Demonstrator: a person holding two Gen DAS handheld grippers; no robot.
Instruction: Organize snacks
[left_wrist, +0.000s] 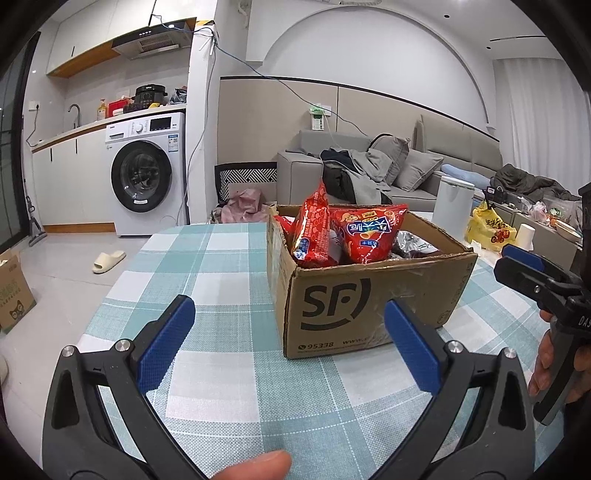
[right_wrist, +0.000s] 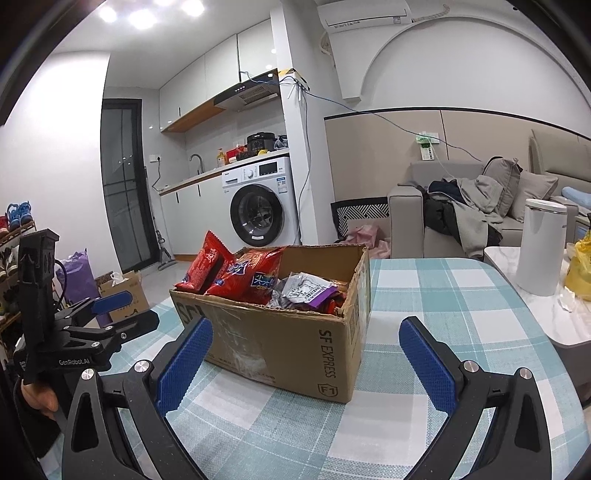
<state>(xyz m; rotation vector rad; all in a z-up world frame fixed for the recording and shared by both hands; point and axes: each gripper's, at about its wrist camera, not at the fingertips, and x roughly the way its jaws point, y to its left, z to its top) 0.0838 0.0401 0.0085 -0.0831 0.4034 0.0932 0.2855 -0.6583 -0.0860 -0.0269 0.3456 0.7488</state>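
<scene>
A brown cardboard box (left_wrist: 373, 306) (right_wrist: 280, 339) marked SF stands on the checked tablecloth. Red snack bags (left_wrist: 365, 236) (right_wrist: 243, 277) stick up out of it, with silver and purple packets (right_wrist: 306, 291) beside them. My left gripper (left_wrist: 290, 347) is open above the cloth, short of the box's near left corner, with nothing between its fingers. My right gripper (right_wrist: 306, 358) is open too, a little short of the box's near face and empty. Each gripper shows in the other's view: the right gripper (left_wrist: 524, 262) at the right edge, the left gripper (right_wrist: 110, 306) at the left edge.
The teal and white checked table (left_wrist: 221, 280) (right_wrist: 443, 302) has bare cloth left of and in front of the box. A white bin (right_wrist: 543, 243) and a yellow bag (left_wrist: 487, 229) stand on a low table to the right. Beyond are a washing machine (left_wrist: 147, 173) and a sofa (left_wrist: 369, 166).
</scene>
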